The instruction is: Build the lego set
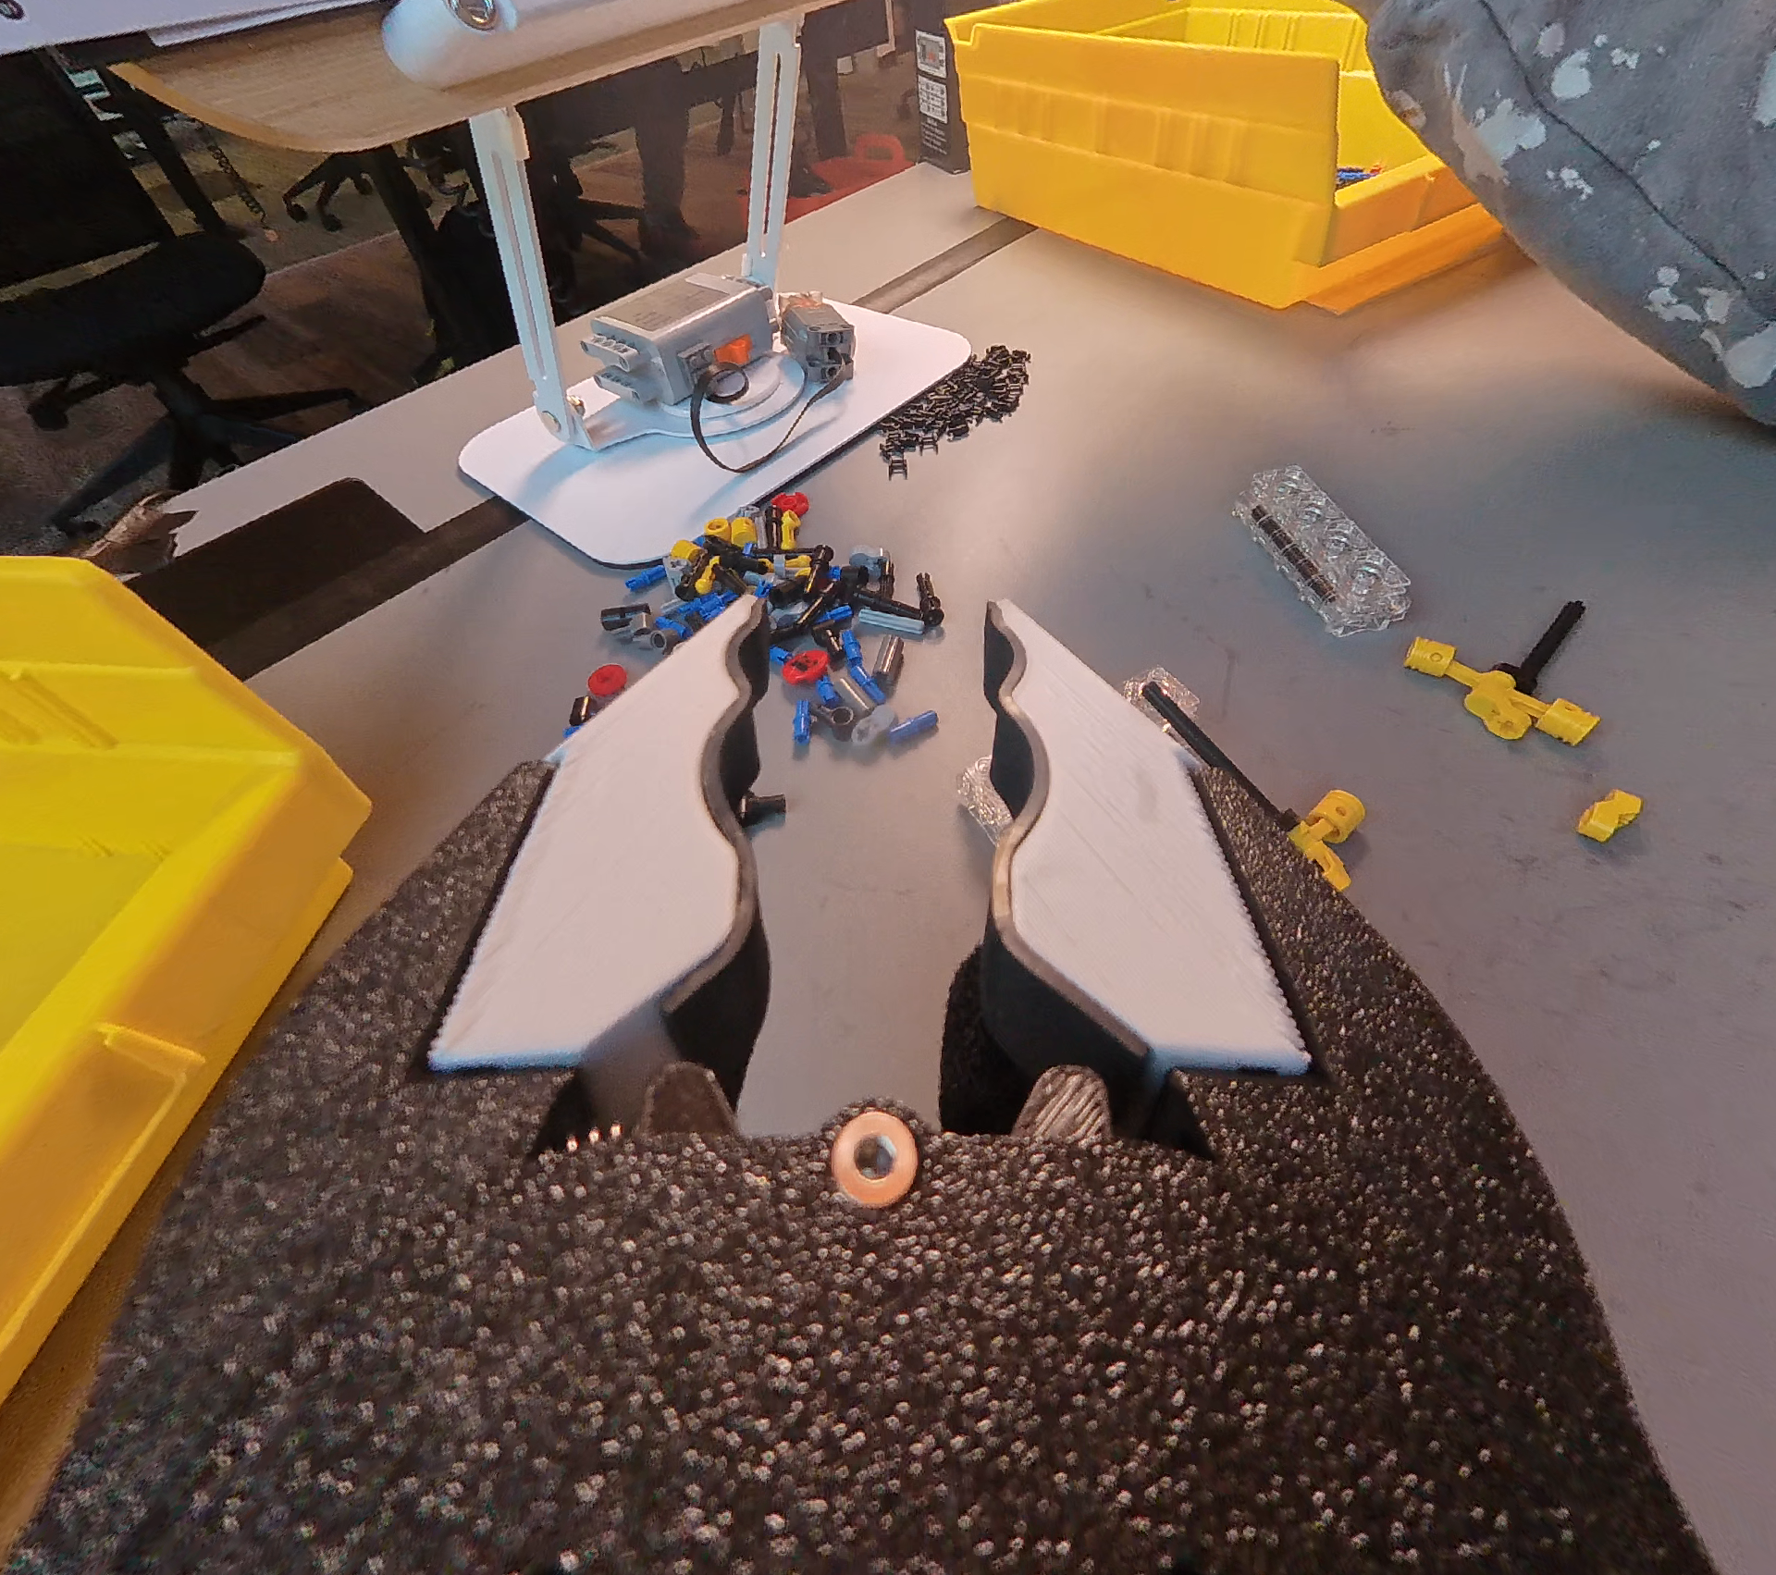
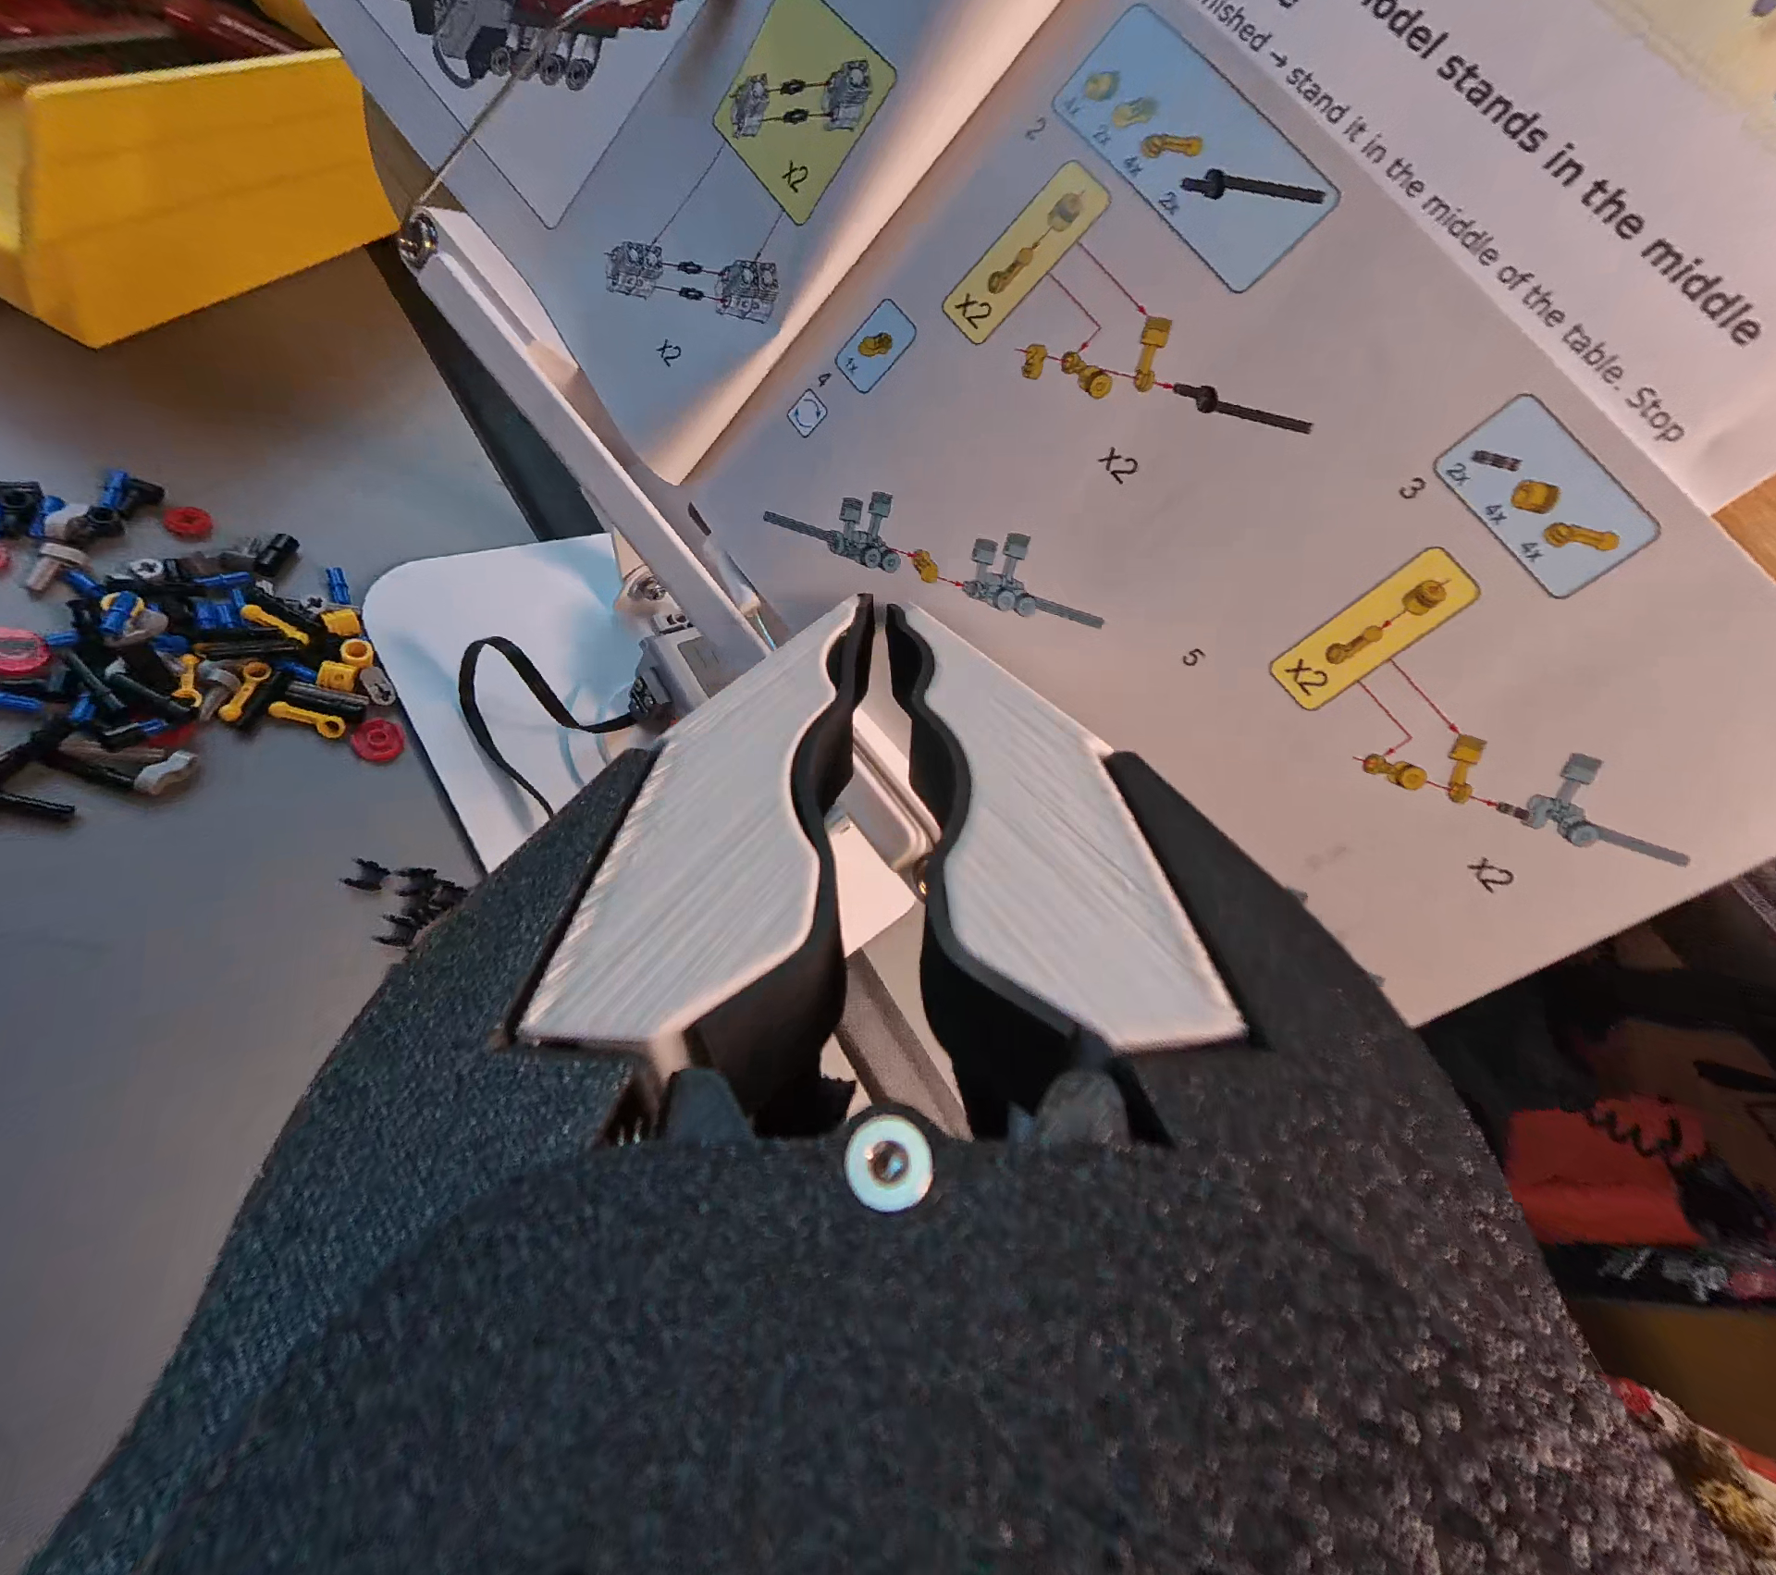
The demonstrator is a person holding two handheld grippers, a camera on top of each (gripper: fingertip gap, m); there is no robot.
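Observation:
My left gripper is open and empty, low over the grey table, with its tips at the near edge of a pile of small mixed building pins. A clear block with a black axle and yellow piston parts on a black axle lie to its right. My right gripper is shut with nothing between its tips, raised in front of an open instruction booklet on a white stand. The same pile of pins shows at its left. A person's sleeve reaches across the upper right.
A yellow bin stands at the back right, another yellow bin at the near left. A grey battery box with a motor sits on the stand's white base. A heap of small black pins lies beside it. The tips of one gripper are about 30 cm away from the tips of the other.

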